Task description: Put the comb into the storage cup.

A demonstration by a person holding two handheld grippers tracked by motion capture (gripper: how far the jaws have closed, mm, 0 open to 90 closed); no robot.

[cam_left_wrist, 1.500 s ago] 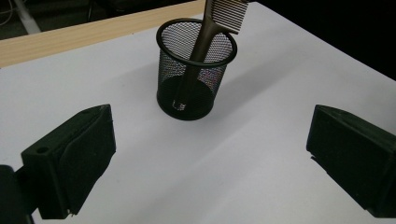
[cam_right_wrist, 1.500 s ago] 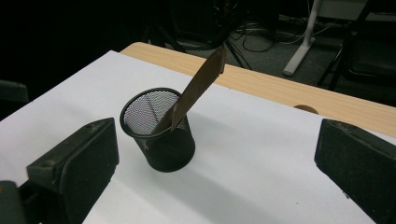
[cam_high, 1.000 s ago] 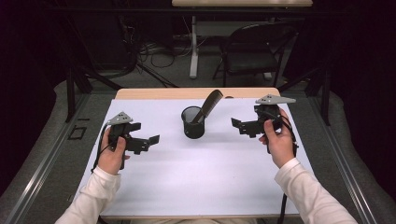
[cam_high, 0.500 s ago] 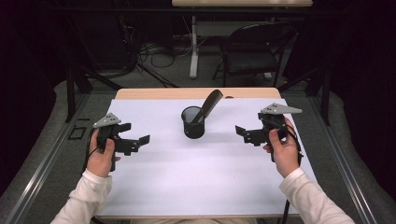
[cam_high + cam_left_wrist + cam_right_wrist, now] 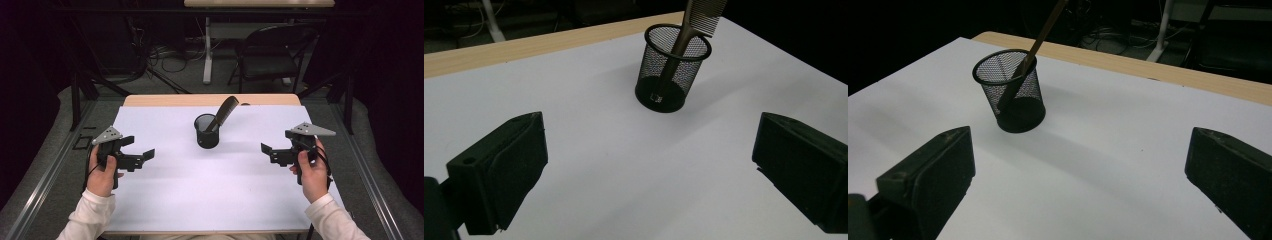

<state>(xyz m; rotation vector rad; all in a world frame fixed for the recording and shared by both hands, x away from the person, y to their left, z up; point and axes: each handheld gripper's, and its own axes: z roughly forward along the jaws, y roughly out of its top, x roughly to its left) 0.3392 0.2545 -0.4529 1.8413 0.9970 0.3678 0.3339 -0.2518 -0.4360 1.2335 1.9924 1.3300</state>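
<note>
- Person's left hand [image 5: 102,172] is gripping the left gripper [image 5: 139,154] over the near left part of the tabletop [image 5: 210,200], just inside the left edge; white sleeve is coming in from the near edge.
- Left gripper is hovering with its jaws spread wide and nothing between them; in the left gripper view bare white tabletop is showing across the whole gap.
- Person's right hand [image 5: 312,172] is holding the right gripper [image 5: 267,151] near the right edge, about level with the left one.
- Right gripper is likewise standing wide open and empty, jaws pointing inward toward the middle of the tabletop.
- Both grippers are sitting well apart from each other and from the cup.
- Black mesh cup [image 5: 207,131] is standing upright past the middle of the tabletop, toward the far edge, roughly between the two grippers' lines of aim.
- Comb [image 5: 223,113] is leaning in the cup, lower end resting inside near the bottom, toothed end sticking out over the rim and tilting toward the far right.
- Bare wooden strip is running along the far edge of the tabletop.
- Beyond the table, a folding chair [image 5: 270,55] is standing on the floor.
</note>
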